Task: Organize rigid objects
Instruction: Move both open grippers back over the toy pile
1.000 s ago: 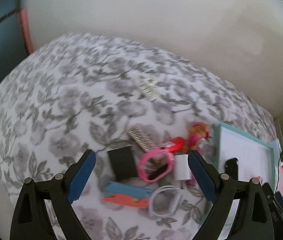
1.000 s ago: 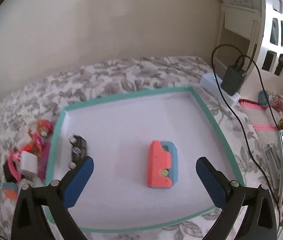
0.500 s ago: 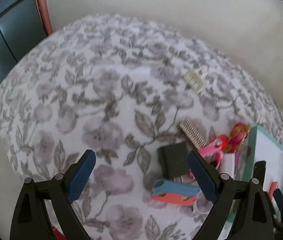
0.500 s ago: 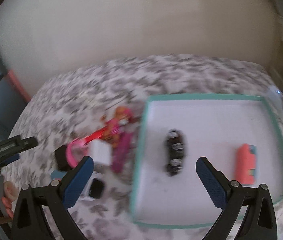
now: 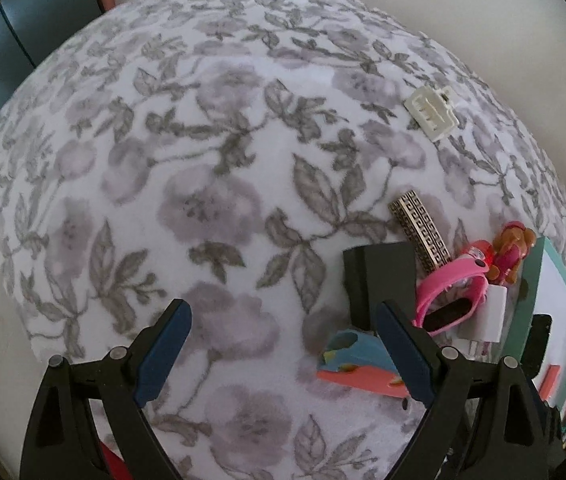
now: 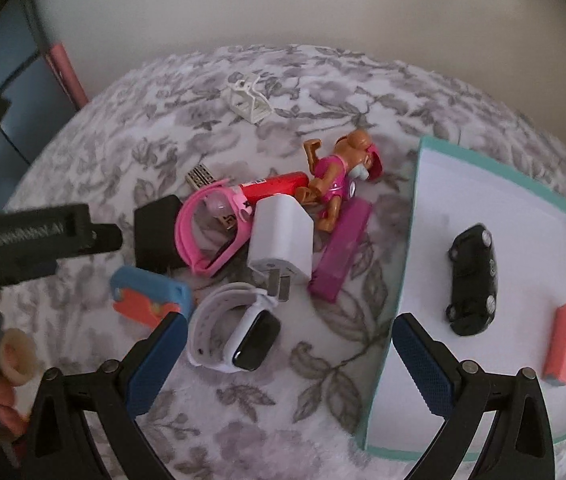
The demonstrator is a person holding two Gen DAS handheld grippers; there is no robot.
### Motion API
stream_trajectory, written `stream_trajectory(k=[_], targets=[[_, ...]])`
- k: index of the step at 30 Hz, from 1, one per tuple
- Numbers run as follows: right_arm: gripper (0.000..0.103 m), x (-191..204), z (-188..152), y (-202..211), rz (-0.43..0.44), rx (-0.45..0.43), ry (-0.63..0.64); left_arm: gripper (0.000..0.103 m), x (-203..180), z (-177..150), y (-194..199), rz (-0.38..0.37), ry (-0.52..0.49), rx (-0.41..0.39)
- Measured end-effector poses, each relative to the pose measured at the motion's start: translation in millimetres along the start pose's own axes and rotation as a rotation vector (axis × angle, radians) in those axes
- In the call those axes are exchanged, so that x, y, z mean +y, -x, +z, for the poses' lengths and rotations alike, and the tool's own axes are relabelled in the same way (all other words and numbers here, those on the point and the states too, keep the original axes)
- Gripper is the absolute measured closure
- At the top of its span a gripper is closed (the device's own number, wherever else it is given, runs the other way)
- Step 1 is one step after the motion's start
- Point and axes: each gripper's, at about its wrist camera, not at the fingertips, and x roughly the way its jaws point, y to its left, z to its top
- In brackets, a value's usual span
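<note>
A pile of small objects lies on the floral bedspread [image 5: 211, 208]. In the right wrist view it holds a white smartwatch [image 6: 235, 332], a white charger [image 6: 279, 240], a pink watch [image 6: 211, 232], a magenta bar [image 6: 339, 248], a dog figure [image 6: 335, 176], a black box [image 6: 159, 236] and a blue-orange toy [image 6: 151, 296]. My right gripper [image 6: 289, 360] hangs open above the bedspread just in front of the smartwatch, holding nothing. My left gripper [image 5: 283, 356] is open and empty over bare bedspread, with the blue-orange toy [image 5: 359, 368] and black box [image 5: 379, 280] by its right finger.
A teal-rimmed white tray [image 6: 407, 240] lies right of the pile and holds a black toy car [image 6: 473, 280] and an orange-blue toy [image 6: 561, 344]. A white hair clip [image 6: 249, 100] lies apart, farther back. A hand [image 6: 11, 360] holds the left gripper's body [image 6: 35, 236] at the left edge.
My right gripper has swung left from over the tray to over the pile. My left gripper has shifted left and lower, so the pile now sits at its right side.
</note>
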Motion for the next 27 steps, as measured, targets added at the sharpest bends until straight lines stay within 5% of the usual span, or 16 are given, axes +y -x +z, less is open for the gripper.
stream_trajectory(k=[4,17,27], targets=[[0.002,8.8,2.0,3.3,0.052,-0.016,0.019,0.009,-4.4,-0.7,0.1,-0.011,-0.017,0.009],[0.013,32.7,-4.1,-28.1,0.013,0.076,0.132,0.009,-7.8,0.7,-3.4,-0.047,-0.026,0.035],[0.042,31.6,-1.0,-27.6,0.045,0.082,0.132,0.009,-24.9,1.1,-11.6,-0.090,-0.073,0.065]])
